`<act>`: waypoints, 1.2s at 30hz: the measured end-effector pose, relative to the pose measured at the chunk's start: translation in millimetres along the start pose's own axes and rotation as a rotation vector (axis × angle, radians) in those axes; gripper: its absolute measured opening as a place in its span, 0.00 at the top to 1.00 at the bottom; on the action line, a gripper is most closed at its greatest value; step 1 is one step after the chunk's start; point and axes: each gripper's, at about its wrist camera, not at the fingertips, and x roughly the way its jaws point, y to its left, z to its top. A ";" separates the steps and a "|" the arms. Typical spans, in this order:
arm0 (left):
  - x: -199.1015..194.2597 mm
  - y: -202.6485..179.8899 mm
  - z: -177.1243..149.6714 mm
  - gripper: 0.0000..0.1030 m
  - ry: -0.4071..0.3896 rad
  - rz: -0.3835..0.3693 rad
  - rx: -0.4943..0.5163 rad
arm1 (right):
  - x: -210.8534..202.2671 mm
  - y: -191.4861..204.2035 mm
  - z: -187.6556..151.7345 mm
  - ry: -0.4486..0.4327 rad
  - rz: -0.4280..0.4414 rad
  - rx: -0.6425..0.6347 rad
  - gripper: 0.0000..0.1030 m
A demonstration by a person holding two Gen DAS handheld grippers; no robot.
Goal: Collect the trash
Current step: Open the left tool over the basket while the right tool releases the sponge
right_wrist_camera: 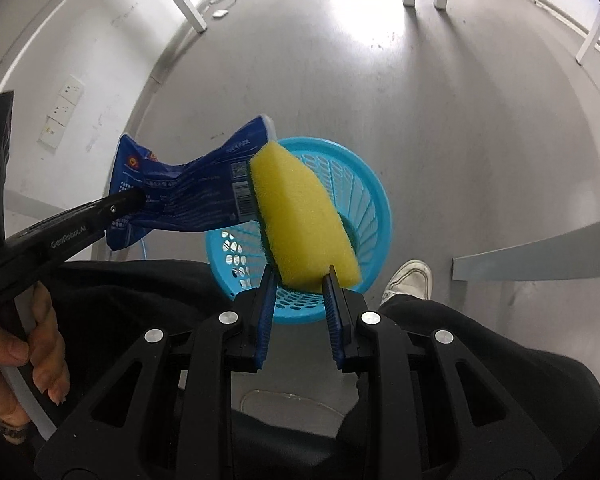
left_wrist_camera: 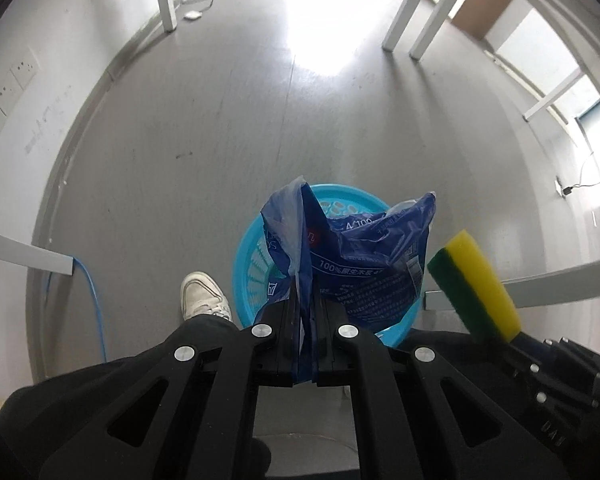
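A round blue plastic basket [left_wrist_camera: 247, 264] stands on the grey floor, also in the right wrist view [right_wrist_camera: 374, 200]. My left gripper [left_wrist_camera: 305, 300] is shut on a crumpled blue plastic wrapper [left_wrist_camera: 364, 256] and holds it above the basket; the wrapper also shows in the right wrist view [right_wrist_camera: 180, 192]. My right gripper [right_wrist_camera: 302, 280] is shut on a yellow sponge with a green scouring side [right_wrist_camera: 304, 216], held over the basket. The sponge shows at the right of the left wrist view [left_wrist_camera: 478, 284].
White table legs [left_wrist_camera: 404, 8] stand farther off on the floor, and a grey ledge [right_wrist_camera: 540, 256] is at the right. My white shoes [left_wrist_camera: 202, 296] and dark trousers are beside the basket. A blue cable [left_wrist_camera: 94, 300] runs along the left wall.
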 end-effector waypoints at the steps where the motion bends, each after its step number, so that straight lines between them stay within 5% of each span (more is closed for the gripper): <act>1: 5.5 0.0 2.4 0.98 0.013 0.001 -0.007 | 8.1 1.5 5.7 0.009 0.001 0.004 0.78; 15: 43.6 -5.6 20.5 0.96 0.114 0.015 -0.031 | 52.2 -13.1 25.1 0.080 0.034 0.071 0.74; 17: 43.7 -6.6 19.9 0.89 0.122 -0.004 -0.034 | 53.7 -15.6 25.9 0.075 0.034 0.087 0.71; 19: 44.9 -4.8 19.6 0.59 0.128 -0.036 -0.037 | 54.6 -16.9 25.2 0.072 0.047 0.100 0.66; 20: 44.0 -4.0 19.8 0.55 0.117 -0.034 -0.037 | 55.9 -18.3 25.6 0.072 0.059 0.107 0.56; 22: 41.0 -2.5 20.3 0.58 0.099 -0.018 -0.037 | 55.6 -20.0 23.6 0.073 0.069 0.117 0.48; 36: 1.1 10.2 2.8 0.56 0.054 -0.046 -0.081 | 30.1 -5.0 5.1 0.035 0.026 0.046 0.47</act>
